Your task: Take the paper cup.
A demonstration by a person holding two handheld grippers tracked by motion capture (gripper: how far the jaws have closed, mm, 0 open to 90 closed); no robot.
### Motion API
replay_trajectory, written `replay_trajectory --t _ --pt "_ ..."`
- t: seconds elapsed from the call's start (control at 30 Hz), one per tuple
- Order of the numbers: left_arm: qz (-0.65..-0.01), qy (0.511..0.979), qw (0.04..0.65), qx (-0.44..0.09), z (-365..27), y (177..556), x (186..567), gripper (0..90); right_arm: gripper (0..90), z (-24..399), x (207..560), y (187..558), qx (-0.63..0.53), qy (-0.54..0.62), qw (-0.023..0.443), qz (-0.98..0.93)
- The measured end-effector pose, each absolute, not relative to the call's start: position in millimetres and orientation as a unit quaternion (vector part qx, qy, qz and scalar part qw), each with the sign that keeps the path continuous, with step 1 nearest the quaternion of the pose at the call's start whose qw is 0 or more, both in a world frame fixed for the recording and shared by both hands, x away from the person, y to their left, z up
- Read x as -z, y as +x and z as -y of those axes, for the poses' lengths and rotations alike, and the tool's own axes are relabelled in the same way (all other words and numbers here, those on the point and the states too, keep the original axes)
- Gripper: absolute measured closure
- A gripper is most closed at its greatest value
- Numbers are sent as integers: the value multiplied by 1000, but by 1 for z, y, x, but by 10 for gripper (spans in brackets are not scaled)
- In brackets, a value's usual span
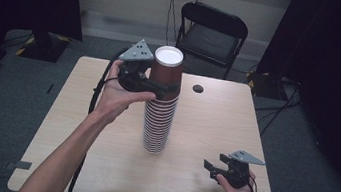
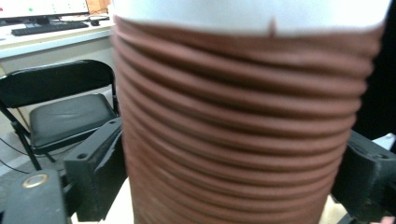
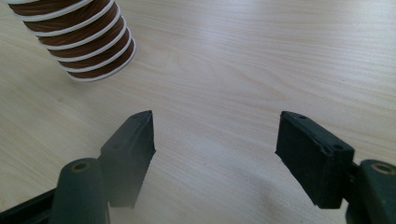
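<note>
Left hand-held gripper [image 1: 162, 89]: raised above the counter [image 1: 214, 127], jaws spread about the width of the top cup [image 1: 167, 71] and set one on each side of its wall. In the left gripper view the black jaws flank the cup [image 2: 238, 126] at both edges, pressed against or just touching the ribbed side. Whether the cup is lifted clear of the cups beneath cannot be told.

Right hand-held gripper [image 1: 212, 167]: held low over the near right part of the counter, well apart from the stack. Jaws wide, nothing between them; in the right gripper view [image 3: 215, 154] bare wood shows through the gap.

Stack of cups [image 1: 158, 122]: upright near the middle of the counter, a tall column of nested paper cups. Outer walls are brown with close horizontal ridges; each rim is a thin white rolled band, so the column reads as alternating brown and white rings. The top cup's inside is white. The stack's lower end [image 3: 81, 39] appears in the right gripper view, standing on the counter.

Counter: pale wood-grain laminate, rounded corners, matt finish, with a small dark round cable hole [image 1: 198, 88] towards the far edge.

Beyond the counter: a black folding chair [image 1: 211, 33] with padded seat, on grey carpet.
</note>
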State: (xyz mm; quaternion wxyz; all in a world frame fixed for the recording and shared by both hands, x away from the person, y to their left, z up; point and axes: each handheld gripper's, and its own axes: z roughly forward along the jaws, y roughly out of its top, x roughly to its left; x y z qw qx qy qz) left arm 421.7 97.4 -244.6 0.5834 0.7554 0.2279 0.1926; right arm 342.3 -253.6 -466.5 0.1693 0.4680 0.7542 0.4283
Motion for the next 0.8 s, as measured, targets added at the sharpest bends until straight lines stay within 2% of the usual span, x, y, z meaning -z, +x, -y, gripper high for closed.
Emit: replay_trajectory --t 0.17,0.47,0.8 --pt "-218 752 585 -211 -94 423 251 113 276 253 466 342 -430 466 170 -754" --pt "-246 774 557 -174 -88 429 260 79 277 253 467 342 -431 465 166 -755" --pt "-246 770 562 -176 -89 428 259 95 277 252 467 342 -428 467 167 -756"
